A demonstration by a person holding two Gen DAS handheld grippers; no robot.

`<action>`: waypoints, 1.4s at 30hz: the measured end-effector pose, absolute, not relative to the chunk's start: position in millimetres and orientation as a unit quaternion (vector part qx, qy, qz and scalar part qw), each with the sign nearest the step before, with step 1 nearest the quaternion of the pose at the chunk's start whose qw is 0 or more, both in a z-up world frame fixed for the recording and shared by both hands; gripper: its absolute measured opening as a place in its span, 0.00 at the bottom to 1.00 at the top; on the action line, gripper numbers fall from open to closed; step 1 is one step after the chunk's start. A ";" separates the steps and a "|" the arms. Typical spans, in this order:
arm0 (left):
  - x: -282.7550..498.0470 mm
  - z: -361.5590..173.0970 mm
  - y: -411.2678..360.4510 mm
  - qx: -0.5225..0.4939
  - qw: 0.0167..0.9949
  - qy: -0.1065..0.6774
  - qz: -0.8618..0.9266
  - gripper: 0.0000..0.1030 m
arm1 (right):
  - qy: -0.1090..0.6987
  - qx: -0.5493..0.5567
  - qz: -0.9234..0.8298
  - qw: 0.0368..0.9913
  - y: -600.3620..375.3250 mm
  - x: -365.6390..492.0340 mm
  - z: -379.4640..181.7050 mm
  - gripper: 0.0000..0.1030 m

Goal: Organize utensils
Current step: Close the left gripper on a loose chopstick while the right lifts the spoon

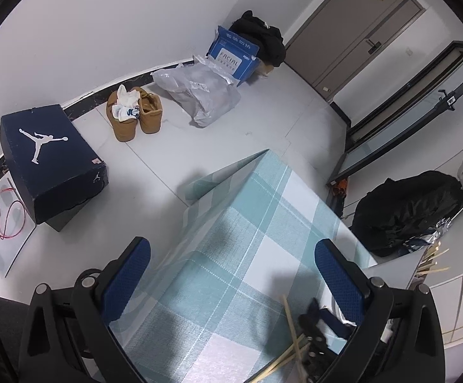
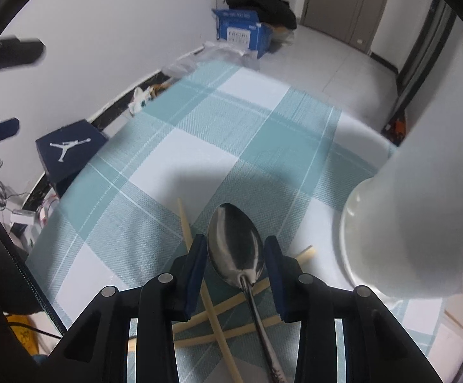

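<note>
In the right wrist view a metal spoon (image 2: 236, 249) lies bowl-up between the open fingers of my right gripper (image 2: 236, 255), its handle running back under the gripper. Several wooden chopsticks (image 2: 214, 312) lie crossed on the checked tablecloth (image 2: 199, 146) under and beside the spoon. A white holder (image 2: 422, 198) stands close at the right. In the left wrist view my left gripper (image 1: 231, 274) is open and empty above the table corner; chopsticks (image 1: 290, 328) and the dark tip of the other gripper (image 1: 311, 322) show at the lower right.
On the floor are a dark shoe box (image 1: 53, 166), tan boots (image 1: 135, 115), a plastic bag (image 1: 199, 92) and a blue carton (image 1: 234, 54). A black bag (image 1: 410, 207) lies on a counter to the right. A door (image 1: 356, 28) is at the back.
</note>
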State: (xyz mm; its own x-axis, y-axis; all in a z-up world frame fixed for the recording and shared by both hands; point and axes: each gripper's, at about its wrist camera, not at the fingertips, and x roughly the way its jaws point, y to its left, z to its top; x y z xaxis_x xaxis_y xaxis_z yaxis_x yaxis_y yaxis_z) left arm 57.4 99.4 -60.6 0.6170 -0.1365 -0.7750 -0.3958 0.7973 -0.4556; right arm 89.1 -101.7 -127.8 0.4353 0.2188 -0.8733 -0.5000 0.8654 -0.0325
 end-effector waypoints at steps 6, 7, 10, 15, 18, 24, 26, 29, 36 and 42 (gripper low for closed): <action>57.7 -72.7 87.1 -0.281 0.841 0.457 0.074 0.98 | 0.436 -0.114 0.213 0.867 -122.3 65.3 -103.8 0.34; 58.8 -75.2 84.3 -0.277 0.838 0.465 0.070 0.98 | 0.427 -0.108 0.212 0.872 -126.2 60.9 -100.0 0.34; 63.5 -86.5 67.1 -0.266 0.828 0.492 0.046 0.98 | 0.401 -0.091 0.212 0.887 -139.9 49.7 -88.6 0.34; 72.3 -104.4 28.8 -0.236 0.805 0.544 -0.020 0.88 | 0.366 -0.056 0.210 0.905 -166.7 37.5 -70.1 0.34; 75.1 -105.3 14.4 -0.218 0.800 0.558 -0.028 0.84 | 0.350 -0.028 0.212 0.912 -181.4 32.1 -63.6 0.34; 81.5 -111.0 0.9 -0.197 0.795 0.574 -0.007 0.80 | 0.325 -0.006 0.212 0.922 -200.9 24.8 -58.7 0.34; 85.7 -114.5 -8.6 -0.193 0.790 0.582 -0.010 0.75 | 0.324 0.005 0.211 0.922 -208.2 22.3 -55.3 0.34; 87.6 -113.6 -21.4 -0.164 0.796 0.583 -0.007 0.73 | 0.314 0.021 0.213 0.925 -219.8 15.8 -48.7 0.34; 90.2 -118.4 -32.7 -0.145 0.792 0.593 0.021 0.34 | 0.298 0.035 0.214 0.929 -242.0 4.7 -39.5 0.34; 92.0 -117.5 -38.7 -0.135 0.794 0.591 0.048 0.08 | 0.302 0.053 0.208 0.929 -254.8 1.9 -39.9 0.34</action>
State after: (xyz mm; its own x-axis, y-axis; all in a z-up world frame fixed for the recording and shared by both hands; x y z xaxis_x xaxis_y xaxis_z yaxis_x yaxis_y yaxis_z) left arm 92.0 -38.7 -117.5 0.2961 -0.0832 -0.9515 -0.2369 0.9587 -0.1575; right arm 1.9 -254.8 -39.9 0.7316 0.4182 -0.5385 -0.3540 0.9080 0.2241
